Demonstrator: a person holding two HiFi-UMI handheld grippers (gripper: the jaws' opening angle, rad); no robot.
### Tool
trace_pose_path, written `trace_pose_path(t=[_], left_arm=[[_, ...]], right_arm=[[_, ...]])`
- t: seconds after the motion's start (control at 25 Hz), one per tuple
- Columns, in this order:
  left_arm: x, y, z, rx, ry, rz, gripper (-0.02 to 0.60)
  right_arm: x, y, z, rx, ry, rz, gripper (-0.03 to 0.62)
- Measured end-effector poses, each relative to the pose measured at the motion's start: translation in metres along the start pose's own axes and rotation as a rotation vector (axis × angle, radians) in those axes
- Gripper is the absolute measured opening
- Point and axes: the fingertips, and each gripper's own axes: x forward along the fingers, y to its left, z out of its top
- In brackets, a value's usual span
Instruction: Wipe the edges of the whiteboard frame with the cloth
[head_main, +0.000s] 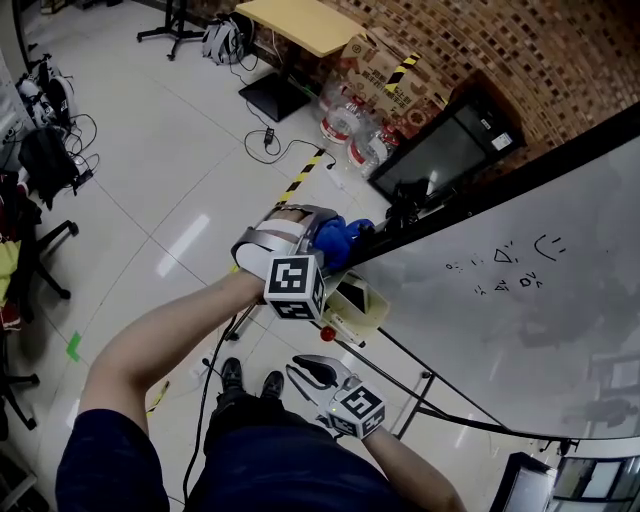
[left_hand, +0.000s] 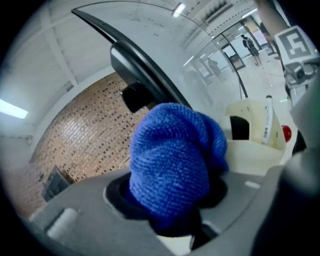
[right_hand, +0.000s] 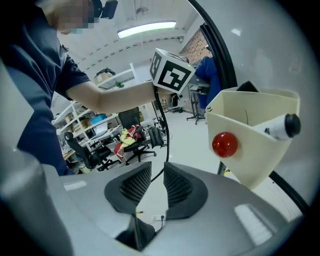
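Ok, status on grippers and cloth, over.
Left gripper shut on blue cloth, at the black whiteboard frame. Right gripper empty, jaws narrowly apart. Cream marker holder close beside the cloth.

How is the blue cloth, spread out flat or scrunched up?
Scrunched up. The blue cloth bulges as a rounded wad from between the jaws of the left gripper, which are shut on it; no flat part shows.

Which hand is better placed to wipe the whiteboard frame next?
Left. The left gripper is clamped on the blue cloth, right by the black frame. The right gripper hangs lower, jaws slightly apart and empty.
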Motion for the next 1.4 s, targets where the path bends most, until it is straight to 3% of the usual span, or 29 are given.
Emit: trace_pose_path(t=[0.2, 0.44, 0.68, 0.96, 1.12, 1.28, 1.4], left_arm=[[-0.010, 0.014, 0.013, -0.027, 0.013, -0.004, 0.209], [-0.018, 0.021, 0.022, 0.010, 0.021, -0.026, 0.212], [-0.034, 0.052, 0.031, -0.065, -0.002, 0.002, 0.216], [-0.049, 0.074, 0.045, 0.130, 0.049, 0.086, 0.222], [-0.062, 0.094, 0.081, 0.166, -0.014, 0.163, 0.221], [-0.067, 0.103, 0.103, 0.250, -0.017, 0.209, 0.221], [-0.072, 0.108, 0.112, 0.238, -0.020, 0.225, 0.221]], right_arm=[[0.006, 0.006, 0.015, -0.028, -0.013, 0.018, 0.080], [0.013, 0.009, 0.029, -0.058, -0.046, 0.033, 0.080], [0.017, 0.013, 0.039, -0.082, -0.069, 0.045, 0.080], [0.017, 0.014, 0.041, -0.085, -0.088, 0.053, 0.080], [0.017, 0.009, 0.042, -0.077, -0.099, 0.054, 0.080], [0.018, 0.011, 0.041, -0.079, -0.099, 0.061, 0.080], [0.018, 0.011, 0.039, -0.075, -0.096, 0.061, 0.080]])
